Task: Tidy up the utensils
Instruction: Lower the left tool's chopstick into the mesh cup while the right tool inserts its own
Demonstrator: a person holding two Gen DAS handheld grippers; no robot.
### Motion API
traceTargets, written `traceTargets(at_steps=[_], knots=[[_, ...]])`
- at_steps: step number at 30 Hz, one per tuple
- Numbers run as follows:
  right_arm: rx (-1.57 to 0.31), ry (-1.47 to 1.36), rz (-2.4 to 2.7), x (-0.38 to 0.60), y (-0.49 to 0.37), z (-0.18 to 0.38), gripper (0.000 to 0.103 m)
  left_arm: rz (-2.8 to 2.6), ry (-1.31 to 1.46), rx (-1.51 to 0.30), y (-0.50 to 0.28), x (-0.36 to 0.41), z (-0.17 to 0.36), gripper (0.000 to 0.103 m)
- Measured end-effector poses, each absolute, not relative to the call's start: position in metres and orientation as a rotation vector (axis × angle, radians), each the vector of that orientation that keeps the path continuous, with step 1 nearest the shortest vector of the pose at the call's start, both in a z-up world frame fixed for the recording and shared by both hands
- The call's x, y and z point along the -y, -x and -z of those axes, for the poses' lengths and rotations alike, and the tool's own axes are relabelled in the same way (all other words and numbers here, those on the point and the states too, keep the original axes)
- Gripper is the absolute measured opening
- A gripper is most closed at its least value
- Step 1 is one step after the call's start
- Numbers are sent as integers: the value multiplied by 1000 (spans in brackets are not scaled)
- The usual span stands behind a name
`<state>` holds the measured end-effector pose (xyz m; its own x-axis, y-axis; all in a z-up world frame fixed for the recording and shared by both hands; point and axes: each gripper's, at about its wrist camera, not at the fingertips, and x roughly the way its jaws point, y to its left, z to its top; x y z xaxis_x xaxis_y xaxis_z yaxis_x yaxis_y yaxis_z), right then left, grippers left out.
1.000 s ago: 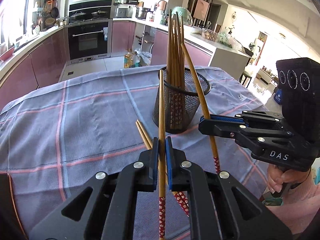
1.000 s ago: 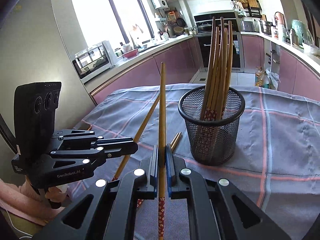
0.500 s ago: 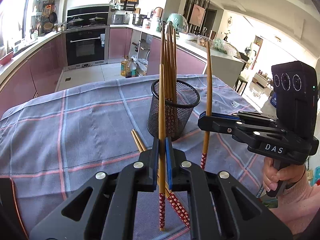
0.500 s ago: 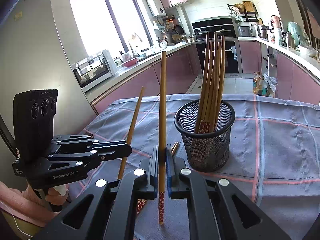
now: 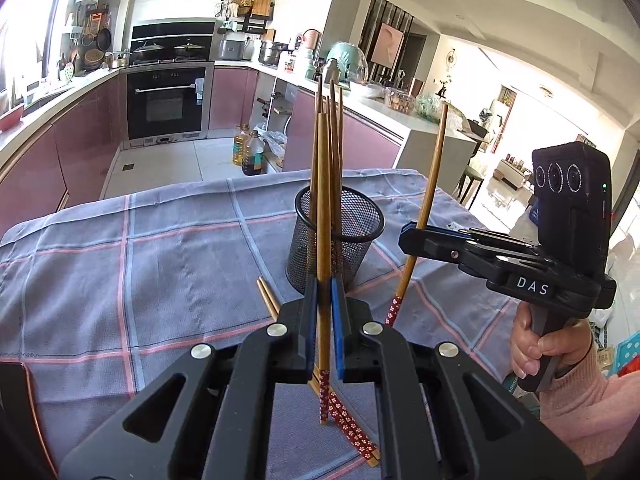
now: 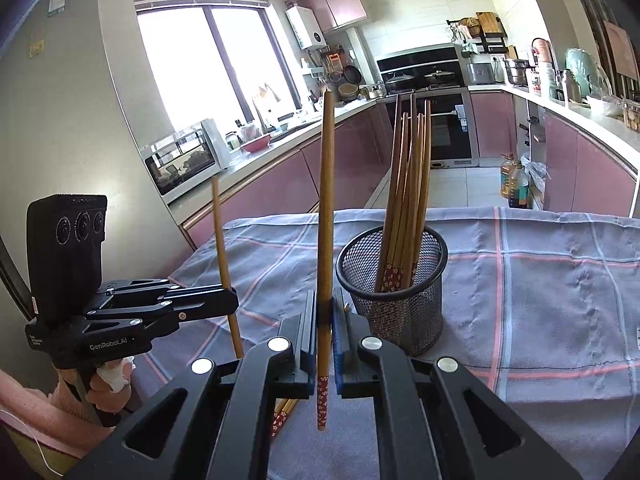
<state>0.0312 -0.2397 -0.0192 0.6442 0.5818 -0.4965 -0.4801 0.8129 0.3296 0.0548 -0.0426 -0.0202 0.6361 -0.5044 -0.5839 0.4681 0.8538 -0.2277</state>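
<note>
While both our grippers stand over the checked cloth (image 5: 120,272), our left gripper (image 5: 324,304) has its jaws clamped on a single chopstick (image 5: 323,216) held upright, its flowered end hanging below the pads; our right gripper (image 6: 325,320) pinches a second chopstick (image 6: 326,200) the same way; beyond both sets of jaws stands the mesh holder (image 6: 400,300) with a bundle of chopsticks (image 6: 408,184) in it; beneath the jaws two loose chopsticks (image 5: 352,428) lie on the cloth.

Table under checked cloth (image 5: 160,248) — mesh holder (image 5: 332,248), loose chopsticks (image 5: 352,428).
</note>
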Motion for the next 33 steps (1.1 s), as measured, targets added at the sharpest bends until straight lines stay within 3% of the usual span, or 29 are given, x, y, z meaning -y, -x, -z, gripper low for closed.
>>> traceTargets(at_steps=[33], knots=[[-569,-180,-591,248,-34,3,6,577,93,-630,-63,47,2,7]])
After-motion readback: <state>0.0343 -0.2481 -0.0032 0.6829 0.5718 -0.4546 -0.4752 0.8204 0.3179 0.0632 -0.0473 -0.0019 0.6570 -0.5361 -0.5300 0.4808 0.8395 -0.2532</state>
